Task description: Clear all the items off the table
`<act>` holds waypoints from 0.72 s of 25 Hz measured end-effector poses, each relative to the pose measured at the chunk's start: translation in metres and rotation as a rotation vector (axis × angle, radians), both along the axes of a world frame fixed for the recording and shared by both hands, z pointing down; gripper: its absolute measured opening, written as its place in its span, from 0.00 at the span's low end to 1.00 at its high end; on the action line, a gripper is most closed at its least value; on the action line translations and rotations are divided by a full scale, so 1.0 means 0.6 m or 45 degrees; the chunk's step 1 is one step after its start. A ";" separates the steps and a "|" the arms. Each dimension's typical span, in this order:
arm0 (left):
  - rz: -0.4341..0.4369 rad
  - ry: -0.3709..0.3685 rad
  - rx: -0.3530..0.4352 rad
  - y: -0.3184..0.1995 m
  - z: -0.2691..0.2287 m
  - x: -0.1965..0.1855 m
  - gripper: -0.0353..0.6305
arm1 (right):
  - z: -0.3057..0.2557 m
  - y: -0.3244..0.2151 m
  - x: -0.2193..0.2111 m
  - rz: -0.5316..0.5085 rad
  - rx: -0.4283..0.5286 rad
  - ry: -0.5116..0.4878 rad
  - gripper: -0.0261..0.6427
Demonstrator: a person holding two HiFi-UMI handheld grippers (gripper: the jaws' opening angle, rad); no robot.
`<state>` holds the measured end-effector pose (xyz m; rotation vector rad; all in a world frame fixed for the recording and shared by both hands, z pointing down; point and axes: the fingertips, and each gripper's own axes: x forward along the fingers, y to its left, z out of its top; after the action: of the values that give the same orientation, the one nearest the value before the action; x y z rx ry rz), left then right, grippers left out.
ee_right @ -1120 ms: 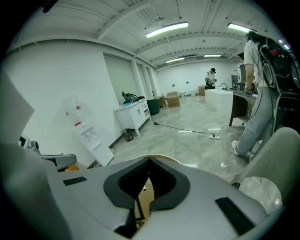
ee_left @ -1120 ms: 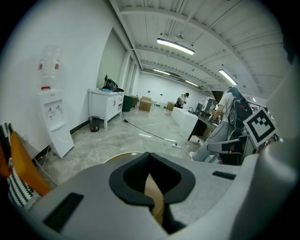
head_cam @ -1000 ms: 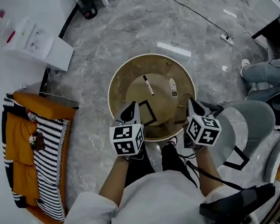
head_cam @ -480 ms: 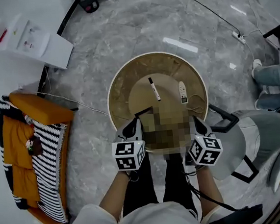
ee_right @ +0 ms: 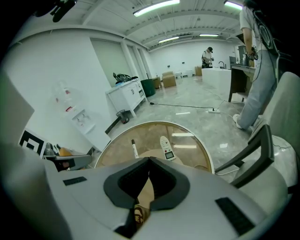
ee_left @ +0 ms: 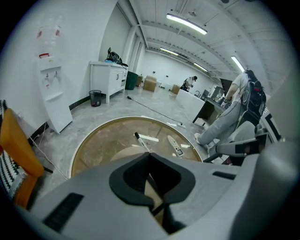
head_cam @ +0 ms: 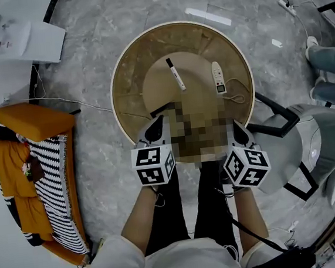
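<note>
Grey left gripper (head_cam: 155,130), right gripper (head_cam: 238,132); black-white marker cubes (head_cam: 153,166); white sleeves (head_cam: 112,262); black trousers (head_cam: 170,218).

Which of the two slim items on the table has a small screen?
The white handheld device, right of the black-tipped marker, which has none.

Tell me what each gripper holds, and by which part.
Nothing is held. The left gripper and right gripper are both shut and empty; the pen and remote lie on the table, apart from both.

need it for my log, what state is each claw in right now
Left claw: closed, holding nothing.
Right claw: closed, holding nothing.
</note>
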<state>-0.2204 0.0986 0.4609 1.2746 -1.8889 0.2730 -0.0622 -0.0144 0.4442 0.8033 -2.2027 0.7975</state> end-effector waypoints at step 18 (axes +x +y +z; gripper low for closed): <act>0.144 0.189 -0.076 -0.125 0.104 -0.012 0.36 | 0.076 -0.032 0.009 0.044 -0.059 0.032 0.07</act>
<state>-0.2278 0.0239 0.5233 1.3266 -1.6755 0.2836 -0.0566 -0.0335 0.4897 0.8264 -2.1462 0.8476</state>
